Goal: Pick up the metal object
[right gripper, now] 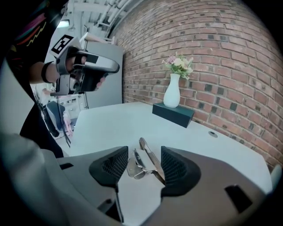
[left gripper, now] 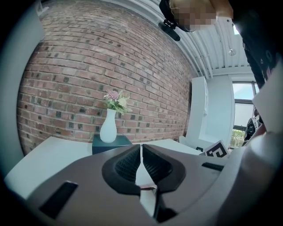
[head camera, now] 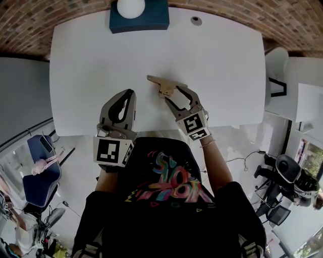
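Note:
A brass-coloured metal object (head camera: 164,84), a bar with a clip-like part, lies flat near the front of the white table (head camera: 101,60). My right gripper (head camera: 174,94) is open around it. In the right gripper view the metal object (right gripper: 141,163) lies between the two ribbed pads, its bar close to the right-hand pad, with a gap at the left-hand one. My left gripper (head camera: 131,92) hovers to the left of the object, apart from it. In its own view the left gripper (left gripper: 141,148) is shut with nothing between its pads.
A white vase (head camera: 131,6) with flowers stands on a dark blue block (head camera: 146,21) at the table's far edge, before a brick wall. A small round grommet (head camera: 196,20) sits at the back right. A white chair (head camera: 278,70) is beyond the right edge.

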{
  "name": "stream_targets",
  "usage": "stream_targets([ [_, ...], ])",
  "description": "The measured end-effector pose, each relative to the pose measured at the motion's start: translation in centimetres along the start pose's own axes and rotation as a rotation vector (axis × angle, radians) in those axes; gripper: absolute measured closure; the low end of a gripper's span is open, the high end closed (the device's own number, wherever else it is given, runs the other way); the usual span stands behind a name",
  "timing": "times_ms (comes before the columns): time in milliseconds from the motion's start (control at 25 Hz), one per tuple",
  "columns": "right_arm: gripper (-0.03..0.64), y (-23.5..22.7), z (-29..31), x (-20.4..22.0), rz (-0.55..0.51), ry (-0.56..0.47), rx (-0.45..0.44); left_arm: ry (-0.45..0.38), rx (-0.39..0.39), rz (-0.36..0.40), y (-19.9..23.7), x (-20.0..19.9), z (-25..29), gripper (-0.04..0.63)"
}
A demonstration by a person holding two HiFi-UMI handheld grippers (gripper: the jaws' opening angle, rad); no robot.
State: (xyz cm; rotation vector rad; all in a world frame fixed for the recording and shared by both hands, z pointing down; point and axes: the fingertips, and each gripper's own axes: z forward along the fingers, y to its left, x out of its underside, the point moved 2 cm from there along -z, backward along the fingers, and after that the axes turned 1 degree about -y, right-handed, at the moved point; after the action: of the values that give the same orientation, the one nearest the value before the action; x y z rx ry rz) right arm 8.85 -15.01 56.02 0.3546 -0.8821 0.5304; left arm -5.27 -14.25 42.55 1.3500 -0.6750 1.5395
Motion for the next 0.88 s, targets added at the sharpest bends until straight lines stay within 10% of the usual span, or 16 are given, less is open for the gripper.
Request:
stream_targets([
  [880,0.390,0.1,4.7,3.1,-0.094,0.040,-0.033,0.046,-0.028,-0.017,1.1,2.7,0.7,0.561],
])
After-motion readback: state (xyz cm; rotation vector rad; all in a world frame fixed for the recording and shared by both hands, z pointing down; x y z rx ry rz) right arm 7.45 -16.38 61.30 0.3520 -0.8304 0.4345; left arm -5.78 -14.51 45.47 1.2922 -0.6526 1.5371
